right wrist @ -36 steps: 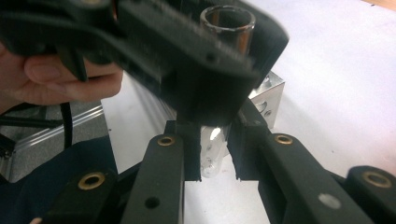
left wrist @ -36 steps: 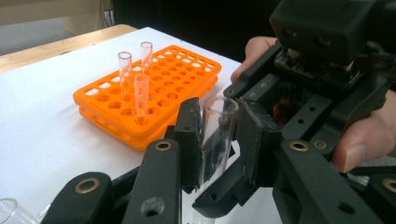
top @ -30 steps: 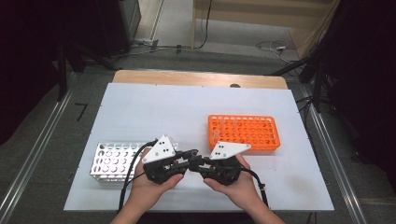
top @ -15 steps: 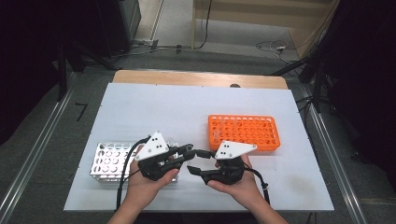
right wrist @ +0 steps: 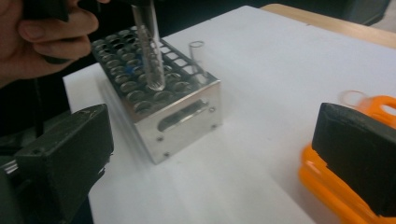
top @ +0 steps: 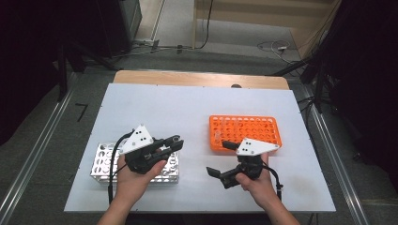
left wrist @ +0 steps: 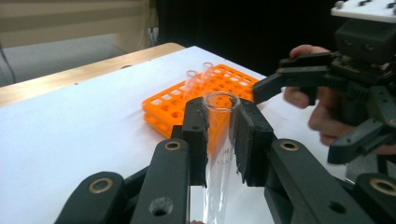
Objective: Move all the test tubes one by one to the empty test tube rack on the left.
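Silvery metal marks the far left: a perforated aluminium tube rack [top: 105, 164] lies on the white table [top: 187, 108], near its front edge. In the right gripper view one clear glass tube [right wrist: 198, 57] stands upright in a hole at the rack's corner. Just above the rack's right end hover the left tongs [top: 172, 143], gripped by the person's left hand [top: 133, 180]. Their jaws are clamped on a clear glass test tube [left wrist: 219, 140], which stands nearly upright between the pads, its open rim just above them. Seen from the right gripper view, the rounded bottom of that tube hangs just over the rack's top holes, not yet inside one.

Farther right, well apart from the left tongs, the right tongs [top: 220, 159] sit low over bare table, held in the right hand [top: 258, 183]. Their jaws stand wide apart with nothing between them.

Behind and to the right of them lies the bright orange plastic tube rack [top: 263, 129], flat on the table. A couple of clear tubes [left wrist: 198, 79] stand in holes at its left end, leaning slightly.
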A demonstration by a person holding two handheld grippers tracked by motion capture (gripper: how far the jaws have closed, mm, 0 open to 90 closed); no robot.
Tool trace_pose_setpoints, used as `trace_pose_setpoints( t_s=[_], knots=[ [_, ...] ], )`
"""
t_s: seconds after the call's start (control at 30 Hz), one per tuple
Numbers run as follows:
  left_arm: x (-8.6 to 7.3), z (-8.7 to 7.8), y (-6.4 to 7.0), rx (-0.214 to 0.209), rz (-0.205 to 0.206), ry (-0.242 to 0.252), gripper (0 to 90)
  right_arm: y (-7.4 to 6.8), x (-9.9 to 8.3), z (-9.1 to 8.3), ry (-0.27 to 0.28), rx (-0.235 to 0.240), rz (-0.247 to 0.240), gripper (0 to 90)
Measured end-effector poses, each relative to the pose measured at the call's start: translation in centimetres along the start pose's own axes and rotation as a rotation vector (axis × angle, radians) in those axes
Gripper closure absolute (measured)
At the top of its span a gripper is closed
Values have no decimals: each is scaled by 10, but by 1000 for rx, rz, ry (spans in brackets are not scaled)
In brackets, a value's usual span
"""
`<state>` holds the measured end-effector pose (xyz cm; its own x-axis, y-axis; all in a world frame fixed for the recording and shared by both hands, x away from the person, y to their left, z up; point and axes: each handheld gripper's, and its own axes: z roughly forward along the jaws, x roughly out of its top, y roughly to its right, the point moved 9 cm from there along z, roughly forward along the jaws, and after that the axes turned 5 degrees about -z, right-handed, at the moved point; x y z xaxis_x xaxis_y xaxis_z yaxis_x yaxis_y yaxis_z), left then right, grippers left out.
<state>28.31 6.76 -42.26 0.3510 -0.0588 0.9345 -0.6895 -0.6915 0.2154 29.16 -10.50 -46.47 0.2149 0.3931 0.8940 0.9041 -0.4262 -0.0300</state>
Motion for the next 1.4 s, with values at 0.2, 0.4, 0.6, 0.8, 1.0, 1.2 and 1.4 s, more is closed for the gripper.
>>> trace_pose_setpoints(
  t_s=[0.2,0.4,0.6,0.8,1.0,1.2,1.4],
  knots=[
    [1,-6,-13,29,-11,13,758,17,-7,-20,21,-41,34,0],
    [2,-12,-29,73,-19,34,759,34,-22,-42,8,-96,55,0],
    [0,-12,-45,126,-34,48,759,49,-37,-69,9,-155,84,0],
    [-7,-8,-58,177,-43,47,759,64,-49,-99,22,-227,103,0],
    [-10,1,-61,183,-44,48,759,81,-56,-114,38,-264,143,0],
    [-15,7,-62,188,-40,28,759,92,-63,-120,42,-283,178,0],
    [-19,8,-61,194,-31,13,758,95,-64,-121,45,-286,181,0]
  ],
)
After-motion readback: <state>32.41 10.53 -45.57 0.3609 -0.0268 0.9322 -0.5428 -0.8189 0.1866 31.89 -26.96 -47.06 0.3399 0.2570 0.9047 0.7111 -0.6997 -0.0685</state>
